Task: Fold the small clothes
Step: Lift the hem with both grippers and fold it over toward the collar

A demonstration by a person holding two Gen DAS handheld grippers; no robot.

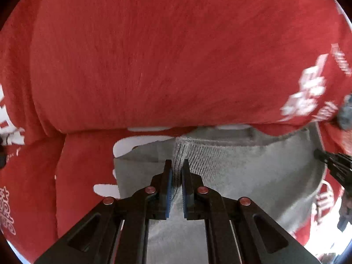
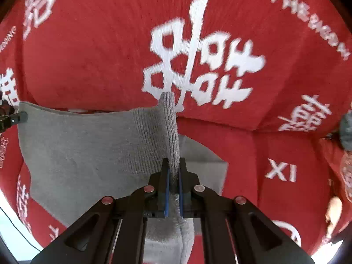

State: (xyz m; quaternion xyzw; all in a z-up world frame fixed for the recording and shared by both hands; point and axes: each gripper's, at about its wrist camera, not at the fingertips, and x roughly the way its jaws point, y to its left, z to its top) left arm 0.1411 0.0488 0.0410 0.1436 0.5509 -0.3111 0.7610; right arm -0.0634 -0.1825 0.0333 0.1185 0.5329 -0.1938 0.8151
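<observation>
A small grey knit garment (image 1: 253, 176) lies on a red cloth with white characters (image 1: 154, 55). My left gripper (image 1: 176, 165) is shut on the garment's ribbed edge, which bunches between the pads. In the right wrist view the same grey garment (image 2: 88, 149) spreads to the left, and my right gripper (image 2: 173, 165) is shut on a raised ribbed fold (image 2: 170, 127) that stands up between the jaws. The other gripper's tip shows at the left edge (image 2: 15, 118), on the garment's far corner.
The red cloth (image 2: 242, 132) covers the whole surface and has creases and folds. A dark grey object (image 2: 346, 129) sits at the right edge. A pale floor or table edge shows at the lower left (image 2: 8, 215).
</observation>
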